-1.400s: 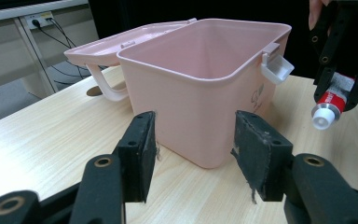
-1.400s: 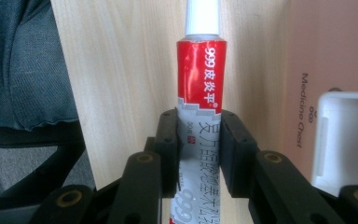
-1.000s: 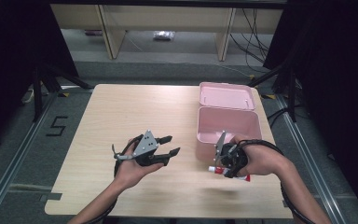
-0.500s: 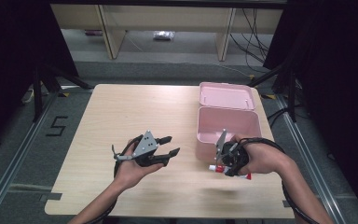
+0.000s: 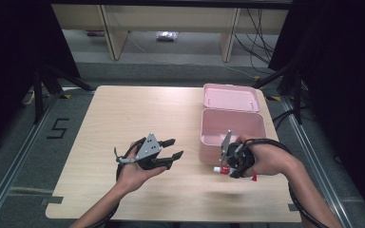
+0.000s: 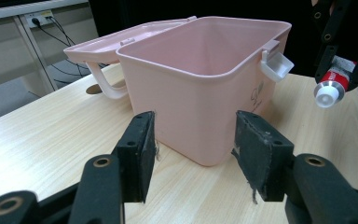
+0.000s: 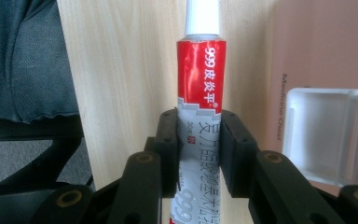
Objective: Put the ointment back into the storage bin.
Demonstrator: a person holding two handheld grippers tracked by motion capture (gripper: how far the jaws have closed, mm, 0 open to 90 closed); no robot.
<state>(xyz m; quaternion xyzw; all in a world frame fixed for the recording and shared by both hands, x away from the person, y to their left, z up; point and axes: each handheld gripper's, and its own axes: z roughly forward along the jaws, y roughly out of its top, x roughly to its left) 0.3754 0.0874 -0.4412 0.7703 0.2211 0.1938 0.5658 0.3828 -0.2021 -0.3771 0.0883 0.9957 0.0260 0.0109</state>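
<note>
**Ointment tube clamped in right gripper beside open pink box**

High view: the ointment tube (image 5: 235, 172), red and white, is sitting in the right gripper (image 5: 232, 161), just in front of the pink box (image 5: 233, 128) and low over the counter (image 5: 123, 114); whether it is touching the wood cannot be told. The box is standing open at the right of the counter, its lid (image 5: 230, 97) lying back behind it. The left gripper (image 5: 171, 148) is hovering near the counter's middle, jaws spread and holding nothing, pointing toward the box.

Left gripper view: the left gripper (image 6: 193, 149) is showing its two black jaws parted with bare counter (image 6: 51, 135) and the near corner of the pink box (image 6: 200, 93) between them, no contact made. The box's clear latch (image 6: 276, 63) is hanging at its rim. At upper right, the tube's white cap (image 6: 327, 93) is projecting from the other gripper.

Right gripper view: the right gripper (image 7: 199, 149) is pressing both pads against the tube (image 7: 200, 88) around its grey lower band, cap (image 7: 202, 16) pointing away. The box wall (image 7: 321, 42) and clear latch (image 7: 326, 135) are lying just to the right.
</note>
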